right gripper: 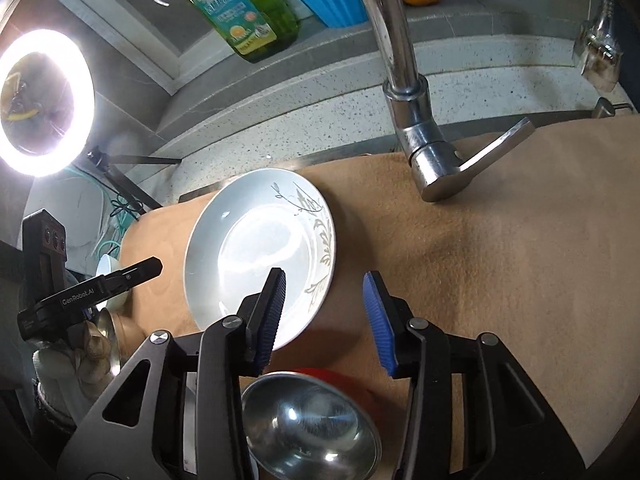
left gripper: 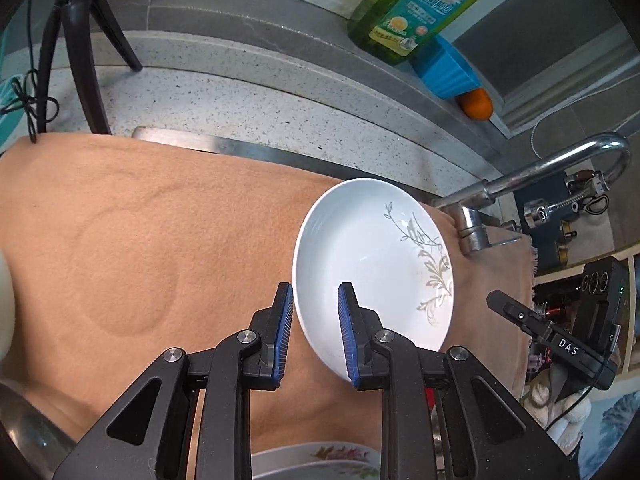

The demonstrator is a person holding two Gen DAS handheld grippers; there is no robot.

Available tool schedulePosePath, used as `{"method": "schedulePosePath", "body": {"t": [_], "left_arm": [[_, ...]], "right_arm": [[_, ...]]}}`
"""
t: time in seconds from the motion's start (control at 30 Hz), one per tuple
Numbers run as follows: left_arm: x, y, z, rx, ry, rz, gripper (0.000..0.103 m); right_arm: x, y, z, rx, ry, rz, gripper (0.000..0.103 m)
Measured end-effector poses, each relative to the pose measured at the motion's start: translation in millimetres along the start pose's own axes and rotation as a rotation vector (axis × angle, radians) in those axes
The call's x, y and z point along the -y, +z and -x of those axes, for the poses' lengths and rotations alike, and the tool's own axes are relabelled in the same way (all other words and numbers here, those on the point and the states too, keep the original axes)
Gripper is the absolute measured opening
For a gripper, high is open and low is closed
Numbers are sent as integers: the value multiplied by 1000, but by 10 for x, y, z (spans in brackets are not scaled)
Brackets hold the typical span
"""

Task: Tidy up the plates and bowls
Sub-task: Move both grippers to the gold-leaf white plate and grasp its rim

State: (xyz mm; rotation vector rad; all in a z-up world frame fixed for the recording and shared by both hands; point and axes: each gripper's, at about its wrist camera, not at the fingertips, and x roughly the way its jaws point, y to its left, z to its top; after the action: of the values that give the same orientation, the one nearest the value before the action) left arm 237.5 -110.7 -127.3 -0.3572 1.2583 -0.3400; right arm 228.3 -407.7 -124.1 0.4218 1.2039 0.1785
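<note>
Straddling the plate's (left gripper: 372,248) near rim, the left claw (left gripper: 316,286) has its jaws narrow, one pad outside the edge and one over the well. From the right wrist view its tip looks to stop short of the plate, so I cannot tell whether it clamps the rim or only hovers. The right claw (right gripper: 324,274) is spread and holds nothing: its left finger hangs in front of the plate's lower edge, and its right pad stands over bare cloth (right gripper: 500,260).

The plate sits on or just over the tan cloth, near the tap. The step in hand looks like the handling of this one plate, either taking it up or setting it down. If it is to be lifted, the left pads need a firm bite on the rim. It then belongs with its kind, likely on the flowered plate (left gripper: 320,460) at the near edge, not in the steel bowl (right gripper: 308,428).

The left claw's side reads "GenRobot.AI" and the right claw's reads "DAS". The green bottle (left gripper: 420,4) carries a daisy label, but its print is too small to read.
</note>
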Motion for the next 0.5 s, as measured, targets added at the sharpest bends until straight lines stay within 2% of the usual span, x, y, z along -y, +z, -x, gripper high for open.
{"method": "schedulePosePath", "body": {"t": [0.27,0.5], "left_arm": [[-12,117,-199,-25,36,10,21],[-90,191,-309,-49,36,30,21]], "right_arm": [[120,127,-243,-50,29,-57,30],[142,196,-412,-88,32,-76,21]]}}
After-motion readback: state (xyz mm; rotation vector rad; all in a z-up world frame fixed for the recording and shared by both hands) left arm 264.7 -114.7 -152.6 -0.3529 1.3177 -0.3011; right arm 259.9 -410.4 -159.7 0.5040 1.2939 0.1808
